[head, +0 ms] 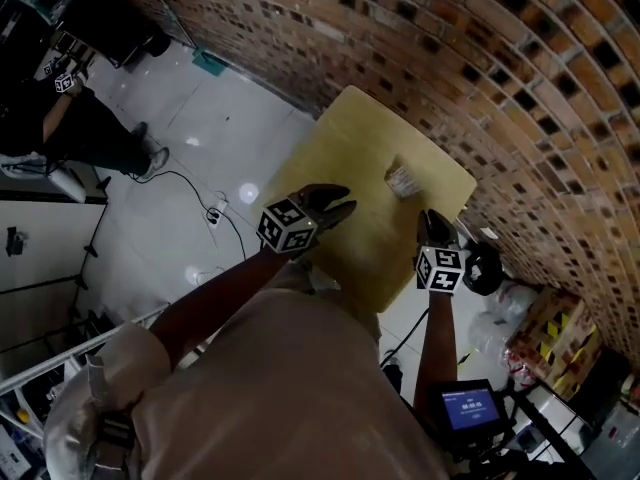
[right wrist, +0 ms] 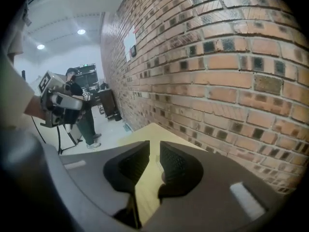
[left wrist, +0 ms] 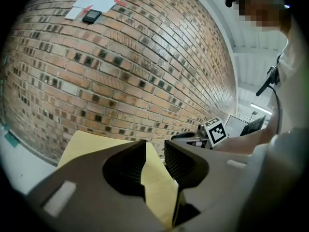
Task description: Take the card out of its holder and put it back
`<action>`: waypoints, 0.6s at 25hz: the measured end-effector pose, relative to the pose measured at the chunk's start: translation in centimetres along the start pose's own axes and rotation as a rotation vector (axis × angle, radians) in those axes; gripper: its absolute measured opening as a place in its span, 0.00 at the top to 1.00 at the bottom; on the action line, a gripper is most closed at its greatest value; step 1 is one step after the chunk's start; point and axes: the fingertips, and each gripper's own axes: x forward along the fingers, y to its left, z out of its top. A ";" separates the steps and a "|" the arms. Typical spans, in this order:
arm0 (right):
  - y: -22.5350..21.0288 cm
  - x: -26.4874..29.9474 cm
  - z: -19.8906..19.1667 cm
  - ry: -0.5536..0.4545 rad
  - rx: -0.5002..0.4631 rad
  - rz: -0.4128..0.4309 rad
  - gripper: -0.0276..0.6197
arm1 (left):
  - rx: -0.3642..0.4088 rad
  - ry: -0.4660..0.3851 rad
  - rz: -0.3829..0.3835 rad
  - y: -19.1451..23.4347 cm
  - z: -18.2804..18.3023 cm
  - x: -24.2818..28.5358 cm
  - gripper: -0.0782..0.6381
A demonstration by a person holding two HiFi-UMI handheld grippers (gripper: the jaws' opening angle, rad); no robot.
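Over table (head: 345, 158): left tool (left wrist: 155, 148), right tool (right wrist: 154, 148) narrowly open, empty.

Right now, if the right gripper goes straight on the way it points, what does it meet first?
Likely the pale yellow tabletop, at or just short of the small whitish card holder ahead of the right gripper; depth is unclear.

The right gripper (right wrist: 154, 148) is hovering over the yellow table (right wrist: 166, 131) beside a brick wall (right wrist: 217, 71), its jaws slightly apart (nothing between them).
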 end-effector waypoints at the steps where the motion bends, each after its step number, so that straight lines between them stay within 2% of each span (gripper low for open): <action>1: -0.4 0.8 -0.3 0.011 -0.008 0.012 0.86 | 0.001 -0.003 0.011 0.0 0.1 0.2 0.72; 15: -4.4 10.2 -5.7 0.173 -0.089 0.143 0.82 | -0.041 -0.017 0.128 -0.6 -0.5 1.8 0.72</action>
